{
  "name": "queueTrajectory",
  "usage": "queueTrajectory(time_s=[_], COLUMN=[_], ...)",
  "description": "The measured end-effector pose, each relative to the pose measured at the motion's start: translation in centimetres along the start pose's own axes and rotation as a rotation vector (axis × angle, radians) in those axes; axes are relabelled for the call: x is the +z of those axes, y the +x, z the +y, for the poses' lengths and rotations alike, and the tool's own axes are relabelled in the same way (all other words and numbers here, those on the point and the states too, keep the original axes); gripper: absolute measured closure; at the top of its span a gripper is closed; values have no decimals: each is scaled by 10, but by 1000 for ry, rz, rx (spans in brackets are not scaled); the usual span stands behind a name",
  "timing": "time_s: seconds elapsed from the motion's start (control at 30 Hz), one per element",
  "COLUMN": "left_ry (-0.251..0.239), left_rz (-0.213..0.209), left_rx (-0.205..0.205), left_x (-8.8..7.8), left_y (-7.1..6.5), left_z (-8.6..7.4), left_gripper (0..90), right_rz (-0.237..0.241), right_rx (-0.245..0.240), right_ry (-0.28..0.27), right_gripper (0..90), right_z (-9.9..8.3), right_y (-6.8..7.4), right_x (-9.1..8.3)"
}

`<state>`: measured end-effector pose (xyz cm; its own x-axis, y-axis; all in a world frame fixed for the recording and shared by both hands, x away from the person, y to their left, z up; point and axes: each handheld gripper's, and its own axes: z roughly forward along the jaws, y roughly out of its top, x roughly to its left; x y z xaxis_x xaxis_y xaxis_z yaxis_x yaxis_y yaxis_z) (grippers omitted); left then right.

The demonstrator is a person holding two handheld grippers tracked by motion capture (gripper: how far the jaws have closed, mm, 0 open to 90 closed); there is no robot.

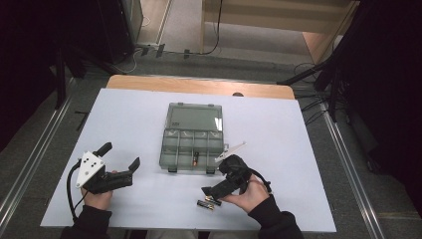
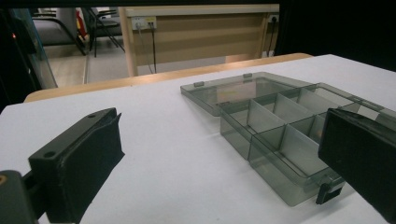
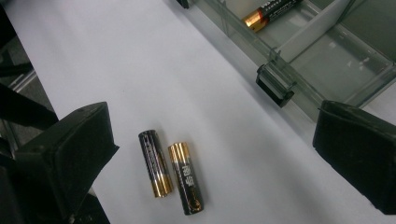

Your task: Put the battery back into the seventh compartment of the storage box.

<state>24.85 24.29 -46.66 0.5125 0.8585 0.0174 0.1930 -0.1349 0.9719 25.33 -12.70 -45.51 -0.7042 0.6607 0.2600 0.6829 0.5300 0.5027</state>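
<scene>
A clear grey compartment box (image 1: 191,144) lies at the table's middle with its lid (image 1: 195,117) folded back flat. One black-and-gold battery (image 1: 195,159) lies in a front compartment, also in the right gripper view (image 3: 268,11). Two more batteries (image 1: 208,203) lie side by side on the white table near its front edge; the right gripper view has them close up (image 3: 155,163) (image 3: 186,178). My right gripper (image 1: 215,178) (image 3: 219,135) hovers open just above them, holding nothing. My left gripper (image 1: 119,156) (image 2: 222,135) rests open left of the box (image 2: 280,130), holding nothing.
The white table top (image 1: 124,119) has bare room left and right of the box. A black latch (image 3: 275,86) sticks out from the box's front wall. Beyond the table's far wooden edge (image 1: 199,85) are floor, cables and dark stands.
</scene>
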Motion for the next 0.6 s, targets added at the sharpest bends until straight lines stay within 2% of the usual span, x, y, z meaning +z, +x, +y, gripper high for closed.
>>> queueTrajectory(time_s=[0.27, 0.3, 0.33, 0.43, 0.47, 0.5, 0.6], left_ry=[2, 2, 2, 2, 2, 3, 1], left_rz=[-4, -3, -3, -6, -6, -7, -6], left_rx=[1, 1, 1, 1, 1, 1, 1], left_x=[0, 0, 0, 0, 0, 0, 0], left_y=[0, 0, 0, 0, 0, 0, 0], left_z=[0, 0, 0, 0, 0, 0, 0], left_gripper=[0, 0, 0, 0, 0, 0, 0], right_rz=[0, -2, -2, -22, -22, -29, -35], right_rx=[-40, -53, -53, -94, -94, -82, -79], right_ry=[43, 72, 72, 135, 135, 179, 221], right_gripper=[8, 25, 25, 48, 48, 114, 158], right_z=[0, 1, 1, 1, 1, 2, 2], right_y=[4, 6, 6, 11, 11, 13, 12], right_x=[3, 6, 6, 14, 14, 18, 22])
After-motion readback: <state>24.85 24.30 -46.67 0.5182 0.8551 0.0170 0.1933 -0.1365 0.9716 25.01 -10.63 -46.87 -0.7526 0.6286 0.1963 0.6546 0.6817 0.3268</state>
